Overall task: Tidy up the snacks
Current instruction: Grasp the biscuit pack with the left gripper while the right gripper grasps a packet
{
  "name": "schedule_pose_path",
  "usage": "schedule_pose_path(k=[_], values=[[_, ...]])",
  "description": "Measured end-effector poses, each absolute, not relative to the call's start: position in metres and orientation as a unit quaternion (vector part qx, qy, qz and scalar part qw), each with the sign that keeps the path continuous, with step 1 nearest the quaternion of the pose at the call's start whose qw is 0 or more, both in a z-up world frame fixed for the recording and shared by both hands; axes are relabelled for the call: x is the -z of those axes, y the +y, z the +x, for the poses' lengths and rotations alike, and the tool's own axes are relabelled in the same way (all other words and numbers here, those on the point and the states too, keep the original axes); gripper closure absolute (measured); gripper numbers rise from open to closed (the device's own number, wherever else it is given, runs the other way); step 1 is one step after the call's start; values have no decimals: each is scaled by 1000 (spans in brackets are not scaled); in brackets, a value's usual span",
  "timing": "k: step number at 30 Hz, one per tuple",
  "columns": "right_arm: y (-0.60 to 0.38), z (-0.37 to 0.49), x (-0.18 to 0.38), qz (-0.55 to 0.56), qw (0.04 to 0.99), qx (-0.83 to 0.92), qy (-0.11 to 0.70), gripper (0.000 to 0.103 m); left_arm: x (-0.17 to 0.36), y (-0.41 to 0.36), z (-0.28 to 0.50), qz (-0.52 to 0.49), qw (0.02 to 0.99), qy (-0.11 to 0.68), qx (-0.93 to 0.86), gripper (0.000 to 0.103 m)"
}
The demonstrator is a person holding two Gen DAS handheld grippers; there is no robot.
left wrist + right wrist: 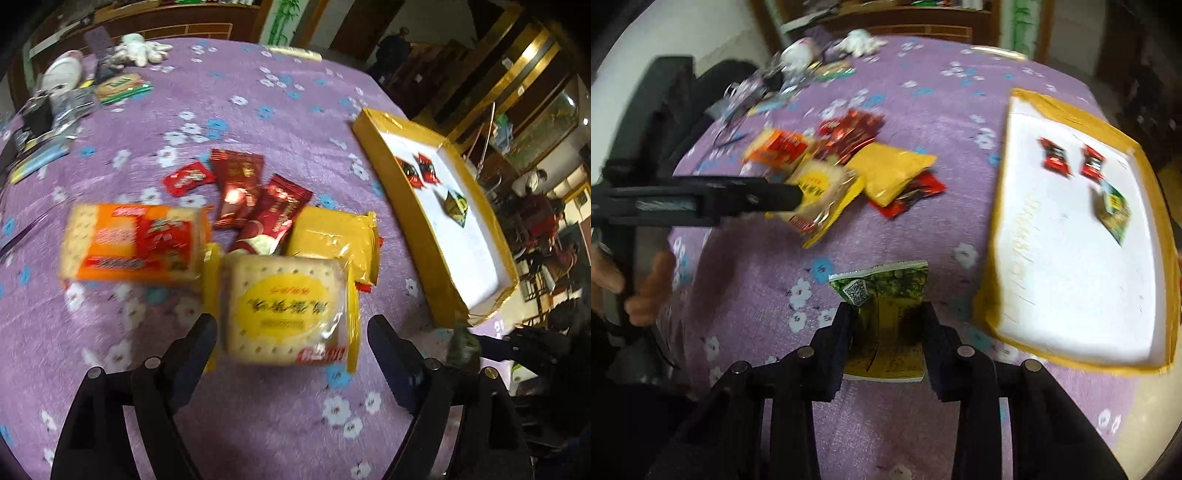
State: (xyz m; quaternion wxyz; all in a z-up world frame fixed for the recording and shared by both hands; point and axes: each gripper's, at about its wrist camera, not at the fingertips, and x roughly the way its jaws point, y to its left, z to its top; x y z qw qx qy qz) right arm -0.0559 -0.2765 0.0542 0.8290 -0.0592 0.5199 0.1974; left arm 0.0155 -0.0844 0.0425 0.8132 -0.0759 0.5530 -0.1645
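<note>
a round table under a purple cloth [280, 122] with white and blue flowers fills both views, with dark wood furniture behind it.

counted on the cloth: one gold-rimmed tray [384, 173] with a white floor, and in it three small packets, two red-and-black [1071, 160] side by side and one green-and-yellow [1113, 210] just nearer. the loose pile holds two cracker packs, one orange [133, 243] and one yellow-labelled [288, 306]; one plain yellow pouch [336, 240]; two dark red sachets [258, 199]; and one small bright red packet [188, 179]. one more red packet [912, 195] pokes out from under the yellow pouch in the right wrist view.

the left gripper [291, 332] is spread wide, its fingers either side of the yellow-labelled cracker pack and clear of its edges; whether the tips touch it i cannot tell through the blur.

the right gripper [886, 321] is nearly closed and pinches a green snack packet [886, 291] between its pads. that packet sits just beside the tray's near left corner, above the cloth, its long axis running away from the camera along the fingers, the end with the square code pointing toward the pile.
</note>
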Motion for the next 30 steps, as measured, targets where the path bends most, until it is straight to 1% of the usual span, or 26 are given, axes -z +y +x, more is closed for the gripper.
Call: schedule_pose_path(k=[2, 5, 8, 12, 14, 21, 30], values=[[-285, -56, -58, -45, 835, -185, 517, 68, -35, -94, 21, -43, 815, 561, 136, 15], [-300, -58, -65, -22, 843, -166, 511, 68, -27, -102, 23, -12, 825, 553, 119, 8], [-311, -62, -68, -11, 848, -154, 507, 68, -21, -106, 22, -1, 831, 546, 111, 8], [-322, -67, -70, 3, 853, -137, 503, 67, -17, -107, 17, 1, 838, 534, 112, 25], [-327, -69, -71, 15, 854, -134, 502, 67, -20, -112, 15, 14, 843, 525, 112, 29], [-343, -69, -76, 51, 860, -119, 494, 67, -22, -113, 7, 13, 847, 519, 118, 29], [-357, -62, -78, 82, 863, -95, 490, 67, -42, -116, -9, 12, 853, 501, 142, 29]])
